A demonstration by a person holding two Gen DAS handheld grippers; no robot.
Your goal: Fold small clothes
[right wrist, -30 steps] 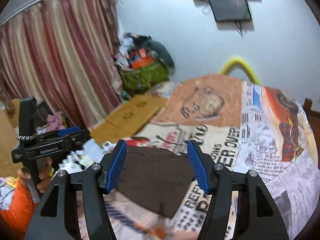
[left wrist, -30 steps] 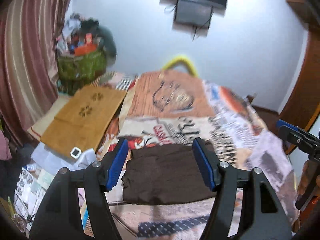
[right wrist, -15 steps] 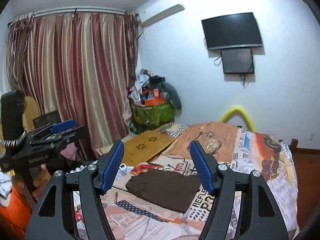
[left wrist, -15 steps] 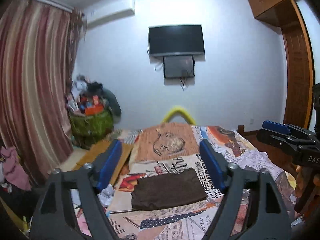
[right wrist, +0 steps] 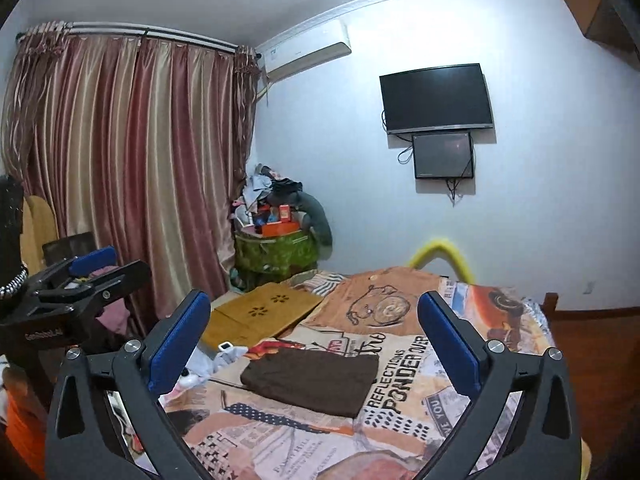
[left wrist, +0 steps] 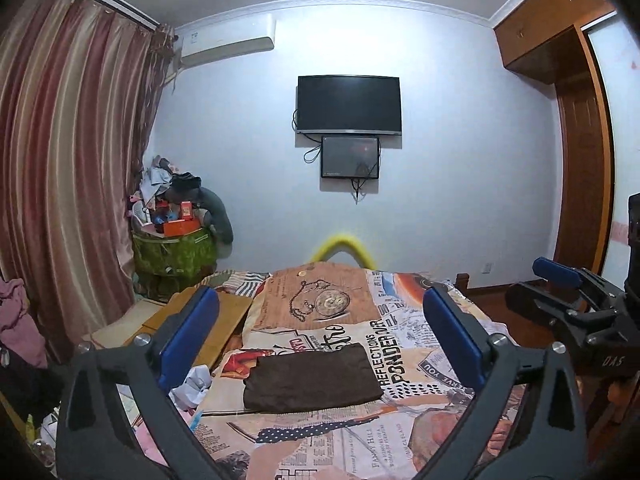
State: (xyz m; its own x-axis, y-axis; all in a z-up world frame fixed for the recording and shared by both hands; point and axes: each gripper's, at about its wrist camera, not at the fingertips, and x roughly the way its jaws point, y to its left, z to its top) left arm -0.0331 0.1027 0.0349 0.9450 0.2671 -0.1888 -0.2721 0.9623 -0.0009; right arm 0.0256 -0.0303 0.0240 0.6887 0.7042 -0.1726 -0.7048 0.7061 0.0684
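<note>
Both grippers, left gripper (left wrist: 320,344) and right gripper (right wrist: 314,344), opening, fingers empty; brown garment (left wrist: 312,378) lies folded at twelve o'clock; next: fetch another piece.

There's the dark brown garment (left wrist: 312,378), folded into a neat, flat rectangle, lying on the bed's newsprint-patterned cover (left wrist: 400,432). Long side runs across the bed, edges squared off, one thick folded edge facing the cameras. It sits alone, nothing touching it, beside the big "REFLECTIONS PONDER OVER" lettering (right wrist: 400,380).
</note>
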